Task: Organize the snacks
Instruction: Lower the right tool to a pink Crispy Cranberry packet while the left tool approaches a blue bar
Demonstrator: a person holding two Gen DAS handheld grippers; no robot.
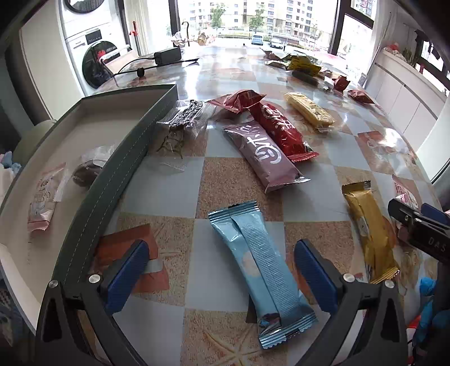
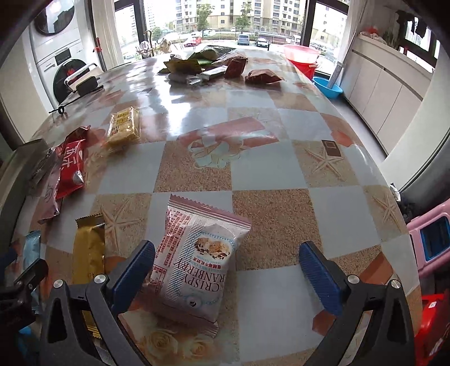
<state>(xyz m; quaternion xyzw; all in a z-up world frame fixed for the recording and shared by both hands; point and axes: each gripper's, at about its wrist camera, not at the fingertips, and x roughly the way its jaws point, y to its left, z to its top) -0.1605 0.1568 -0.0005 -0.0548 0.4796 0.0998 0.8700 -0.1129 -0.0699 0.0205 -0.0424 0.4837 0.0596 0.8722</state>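
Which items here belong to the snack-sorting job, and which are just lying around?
Job items:
- grey tray
- blue snack bar
- cranberry packet
- gold bar
- mauve bar
- red bar
- yellow crackers

Lying about:
- black power adapter
- red basin
- blue basin

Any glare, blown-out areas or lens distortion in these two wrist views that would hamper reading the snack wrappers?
Left wrist view: windows blown out, sheen on the far table, straight tray wall bowed by the fisheye; blue wrapper sharp. Right wrist view: bright glare streak on the table, dark vignetted corners; cranberry packet print legible, far snacks too small to read.
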